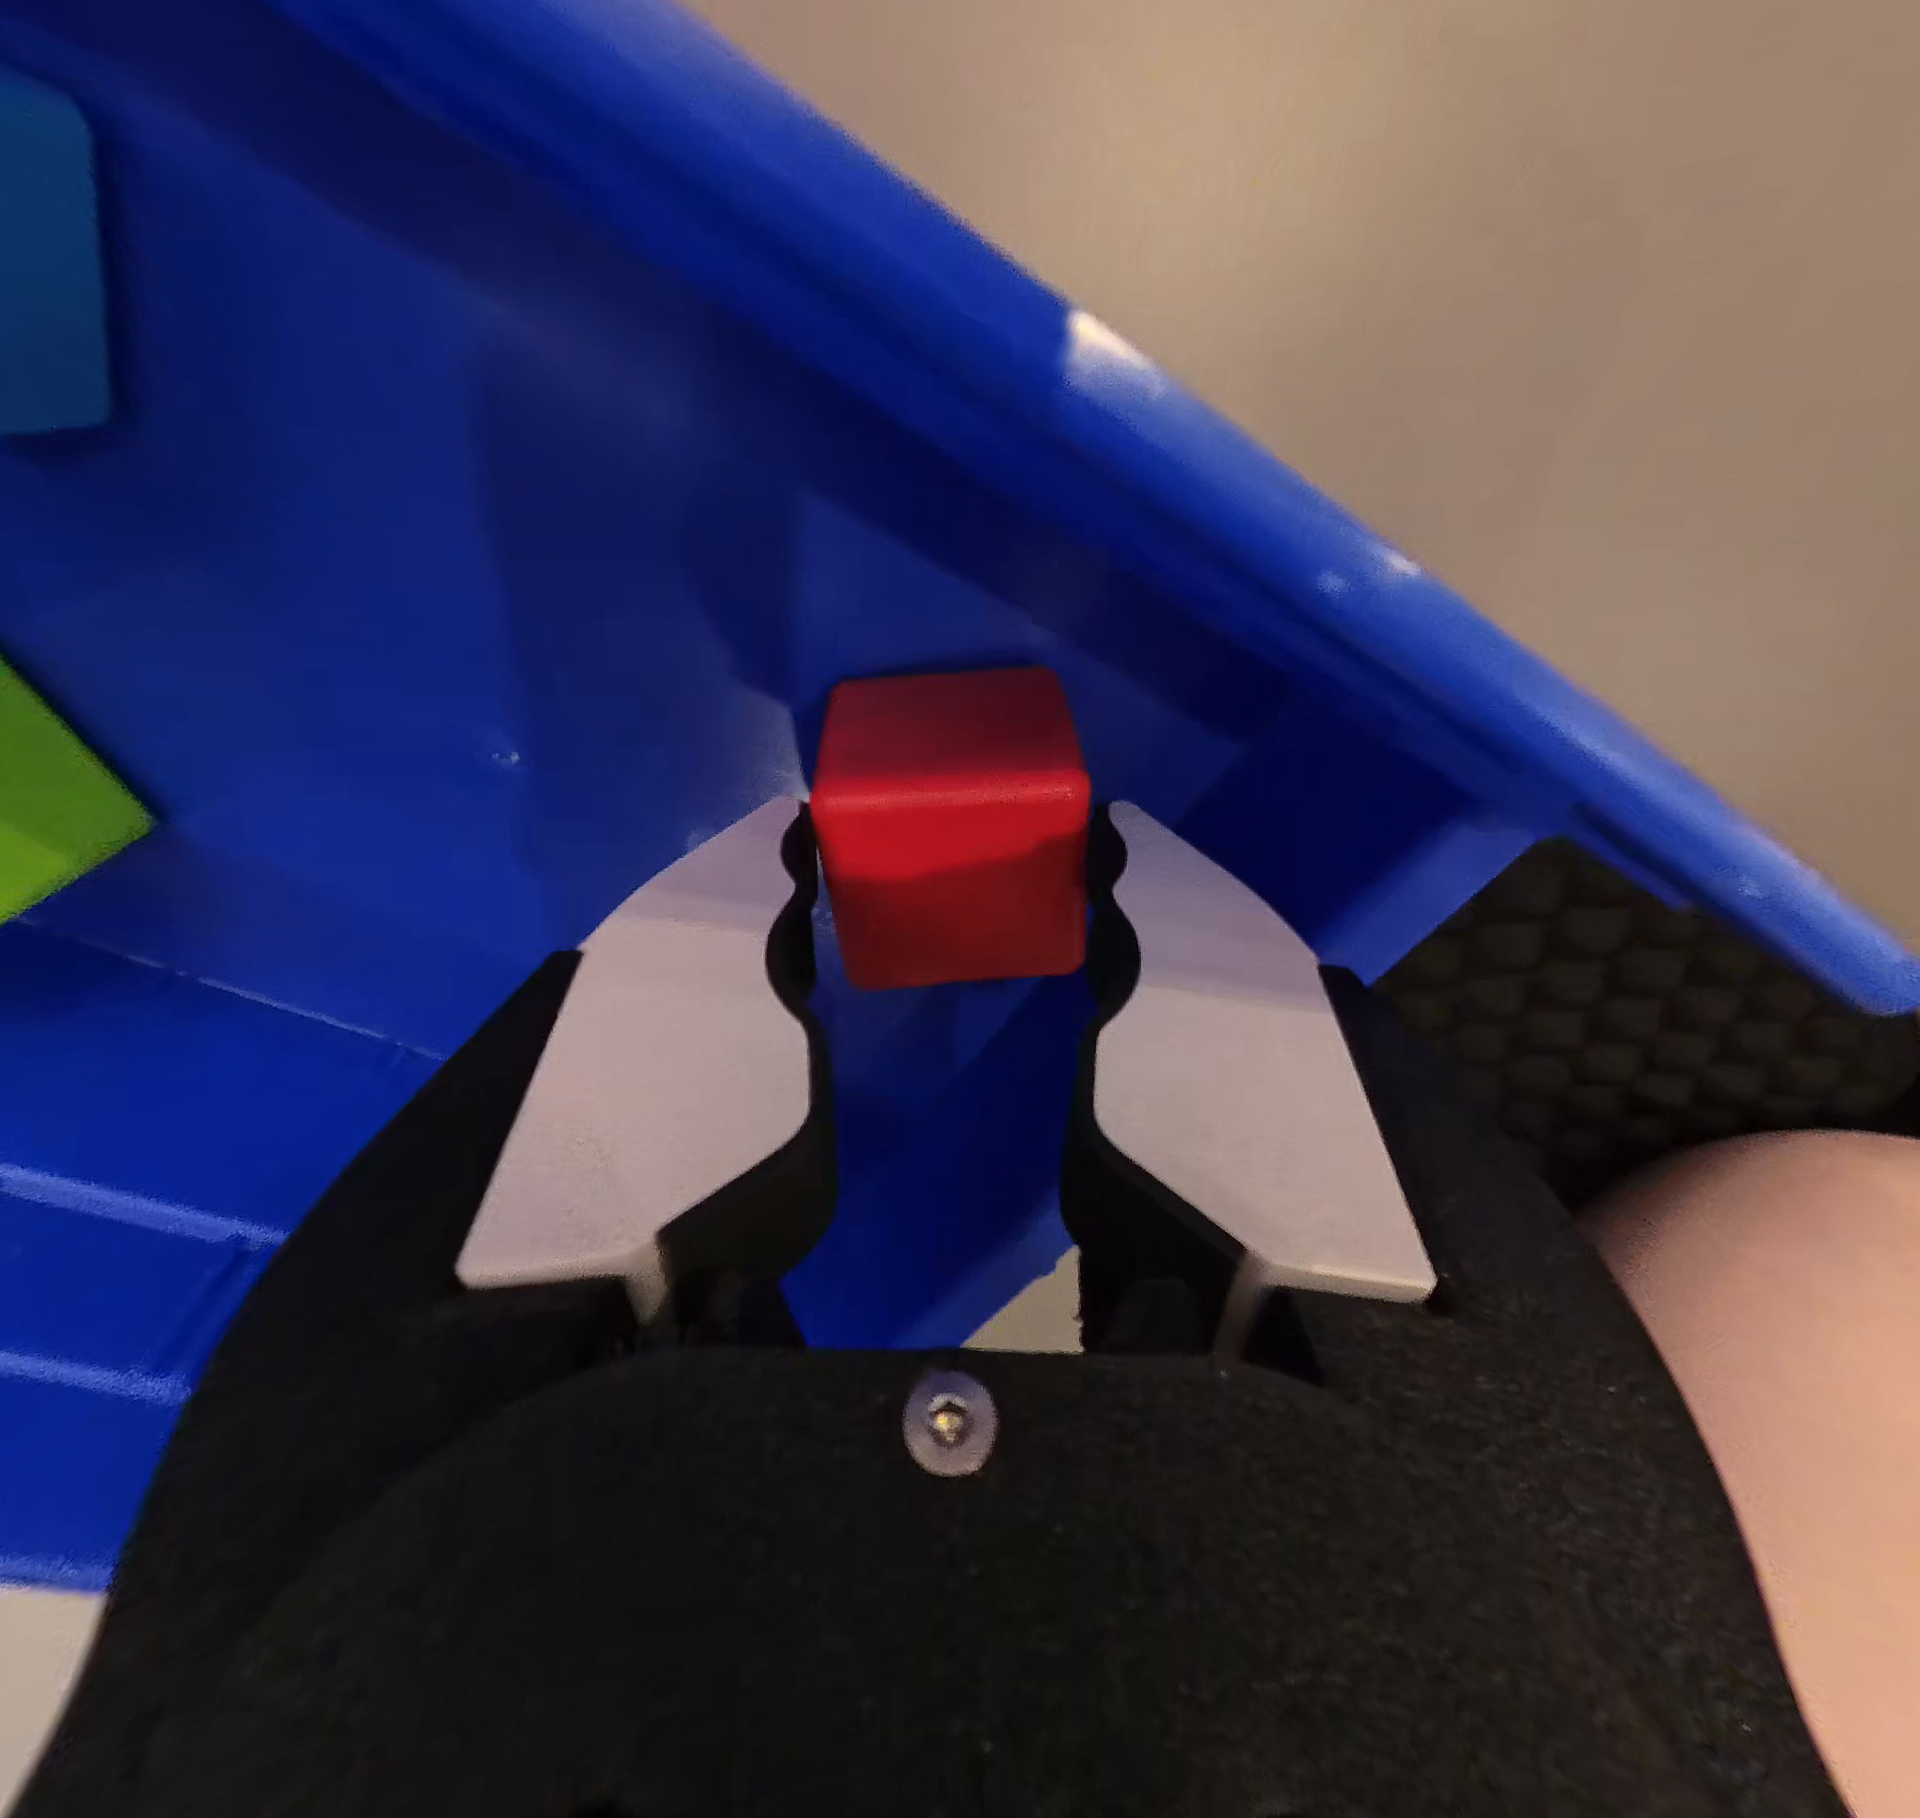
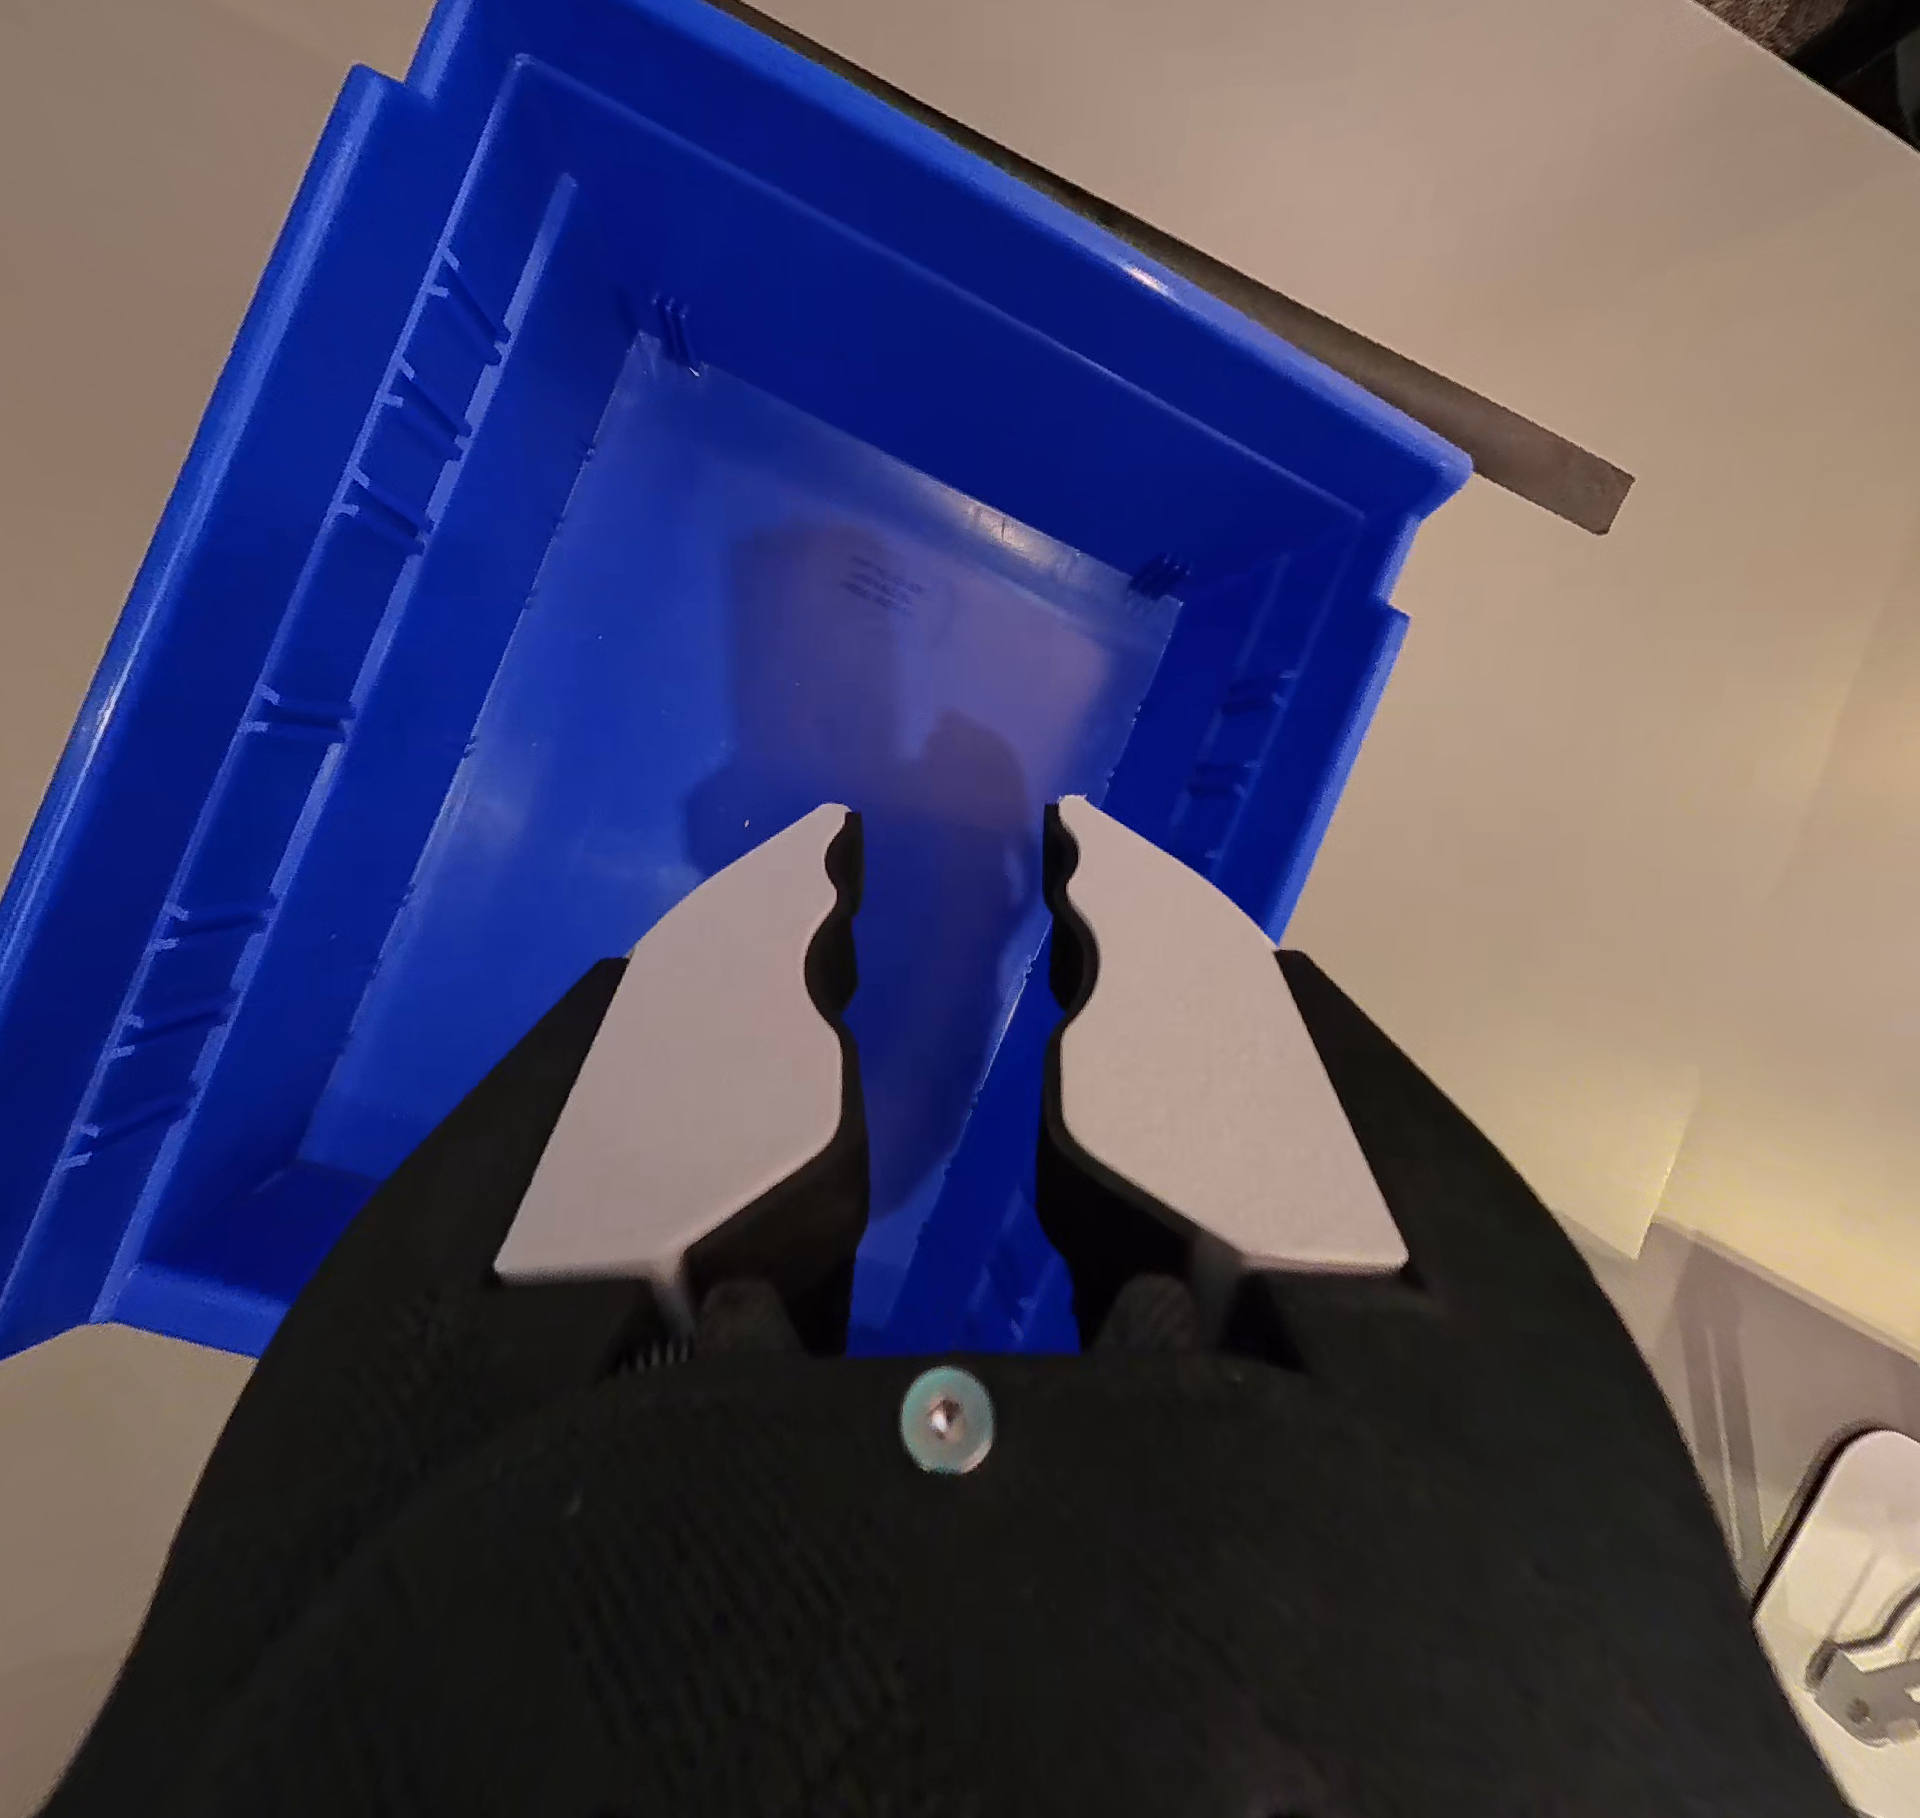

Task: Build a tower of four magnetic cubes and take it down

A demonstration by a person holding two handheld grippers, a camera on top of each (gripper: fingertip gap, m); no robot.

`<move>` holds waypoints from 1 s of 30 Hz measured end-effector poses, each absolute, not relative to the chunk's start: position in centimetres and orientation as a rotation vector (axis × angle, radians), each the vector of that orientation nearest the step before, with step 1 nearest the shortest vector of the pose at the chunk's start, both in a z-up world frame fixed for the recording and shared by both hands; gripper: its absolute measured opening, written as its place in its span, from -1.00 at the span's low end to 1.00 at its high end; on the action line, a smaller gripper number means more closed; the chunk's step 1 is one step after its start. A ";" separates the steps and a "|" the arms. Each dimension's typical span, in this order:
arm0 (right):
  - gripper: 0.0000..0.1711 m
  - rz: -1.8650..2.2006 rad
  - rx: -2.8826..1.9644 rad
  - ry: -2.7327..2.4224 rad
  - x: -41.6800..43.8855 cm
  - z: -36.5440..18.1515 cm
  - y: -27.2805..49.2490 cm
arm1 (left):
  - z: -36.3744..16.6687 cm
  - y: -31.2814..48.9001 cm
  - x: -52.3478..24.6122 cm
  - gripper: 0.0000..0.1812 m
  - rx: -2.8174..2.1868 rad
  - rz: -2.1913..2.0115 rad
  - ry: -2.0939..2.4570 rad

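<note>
While pinched between left gripper (image 1: 951,838) jaws inside blue bin (image 1: 416,521), red cube (image 1: 948,833) (1 of 4) risks snapping onto neighbours; right gripper (image 2: 952,828) parted, empty.

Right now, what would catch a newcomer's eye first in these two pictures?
The bright red cube, pinched at the fingertips of the left hand-held gripper inside a blue bin, stands out at once. At that view's left edge sit a green block and a teal one. The right hand-held gripper hangs open and empty over a blue bin on a pale table.
</note>
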State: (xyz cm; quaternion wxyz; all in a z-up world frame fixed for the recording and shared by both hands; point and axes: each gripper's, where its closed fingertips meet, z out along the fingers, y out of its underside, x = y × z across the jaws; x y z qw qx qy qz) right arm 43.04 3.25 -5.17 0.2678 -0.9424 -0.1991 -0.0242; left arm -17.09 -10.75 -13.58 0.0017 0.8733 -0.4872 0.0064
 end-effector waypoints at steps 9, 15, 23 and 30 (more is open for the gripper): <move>-0.59 -0.046 -2.552 -0.529 43.4 -5.2 2.8 | -4.2 -10.1 -18.3 -0.45 3.099 -0.321 -1.608; -0.59 0.001 -2.552 -0.542 43.0 -5.4 2.8 | 4.5 -9.6 -9.9 -0.46 3.209 -0.654 -2.208; -0.59 0.034 -2.576 -0.590 42.2 -6.2 2.8 | -3.8 -8.7 6.9 -0.46 2.571 -0.078 -2.708; -0.58 0.062 -2.588 -0.640 41.8 -6.7 2.6 | -11.7 -5.9 10.4 -0.46 2.347 0.048 -2.468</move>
